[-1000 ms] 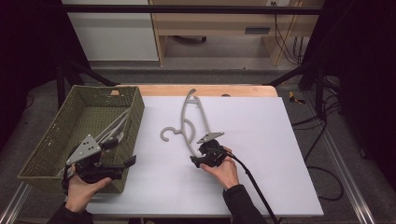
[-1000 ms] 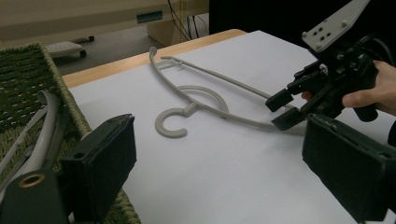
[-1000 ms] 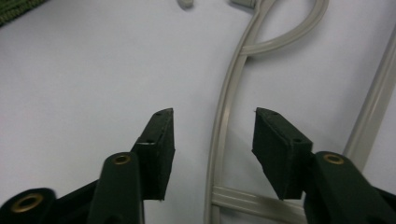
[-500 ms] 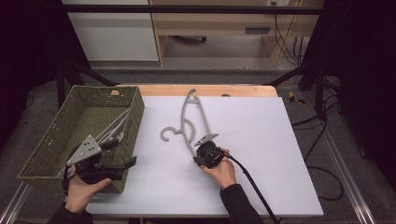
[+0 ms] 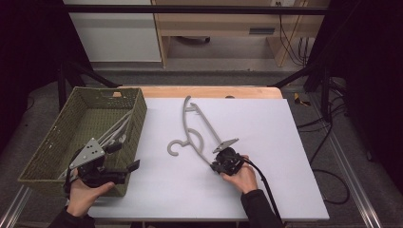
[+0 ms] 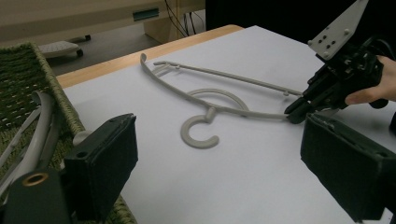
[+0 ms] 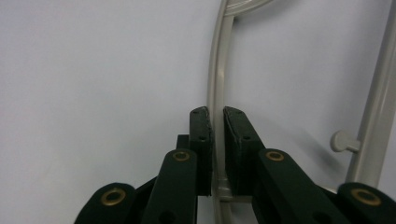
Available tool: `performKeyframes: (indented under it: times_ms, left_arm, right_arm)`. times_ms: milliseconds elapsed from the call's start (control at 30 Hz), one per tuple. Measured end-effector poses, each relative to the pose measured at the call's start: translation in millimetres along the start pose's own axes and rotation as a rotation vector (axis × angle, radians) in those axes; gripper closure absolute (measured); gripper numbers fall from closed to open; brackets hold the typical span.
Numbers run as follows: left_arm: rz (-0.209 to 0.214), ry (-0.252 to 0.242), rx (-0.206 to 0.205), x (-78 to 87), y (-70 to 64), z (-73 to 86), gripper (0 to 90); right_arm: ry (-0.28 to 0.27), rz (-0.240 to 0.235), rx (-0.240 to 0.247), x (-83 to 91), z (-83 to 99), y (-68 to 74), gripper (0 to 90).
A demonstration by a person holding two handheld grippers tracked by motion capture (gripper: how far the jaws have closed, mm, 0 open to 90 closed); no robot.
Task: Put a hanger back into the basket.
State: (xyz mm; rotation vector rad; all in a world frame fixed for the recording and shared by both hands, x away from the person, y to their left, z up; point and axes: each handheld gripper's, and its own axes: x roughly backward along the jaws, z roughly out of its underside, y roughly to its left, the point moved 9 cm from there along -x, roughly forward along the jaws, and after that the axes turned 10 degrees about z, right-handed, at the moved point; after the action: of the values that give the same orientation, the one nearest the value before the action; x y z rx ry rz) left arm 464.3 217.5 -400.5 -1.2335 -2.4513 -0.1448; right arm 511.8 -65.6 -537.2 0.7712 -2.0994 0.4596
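Observation:
A grey plastic hanger (image 5: pixel 190 128) lies flat on the white table (image 5: pixel 266 123), with its hook (image 6: pixel 200 138) pointing toward the basket. My right gripper (image 5: pixel 215 166) is at the hanger's near end. Its two jaws press on either side of one thin arm (image 7: pixel 216 70), so my right gripper (image 7: pixel 215 112) is shut on it. From the left gripper view, the right gripper (image 6: pixel 299 109) pinches that same end. My left gripper (image 5: pixel 124 156) hovers at the basket's near right corner. The left gripper (image 6: pixel 219 135) stands wide open, holding nothing.
A green woven basket (image 5: pixel 138 114) sits at the table's left edge and holds more grey hangers (image 5: pixel 116 130). Its wall (image 6: pixel 18 74) is close beside my left jaw. A wooden strip (image 5: pixel 209 91) runs along the table's far edge. A cable (image 5: pixel 266 190) trails from the right gripper.
The right gripper has shifted slightly along the hanger's near end and its jaws have drawn in around the arm. The left hand and the hanger have hardly moved.

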Motion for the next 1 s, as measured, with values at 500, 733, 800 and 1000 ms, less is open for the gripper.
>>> performKeyframes:
  times_ms: [500, 733, 800, 1000]
  left_arm:
    - [0.01, 0.016, -0.005, -3.7, -2.0, 2.3, 10.9]
    - [0.013, 0.024, -0.011, -5.4, -3.8, 2.8, 10.9]
    - [0.014, 0.024, -0.012, -5.3, -4.0, 2.6, 10.9]
    - [0.012, 0.027, -0.008, -5.3, -2.7, 3.6, 11.1]
  right_arm:
    - [-0.026, 0.003, 0.001, 2.8, 6.8, -1.3, 71.3]
    - [-0.006, 0.058, 0.02, 2.0, 6.5, 0.3, 79.7]
    - [-0.005, 0.061, 0.029, 2.1, 6.8, 0.5, 82.0]
    - [0.009, 0.056, 0.028, 2.3, 5.7, 0.9, 82.5]
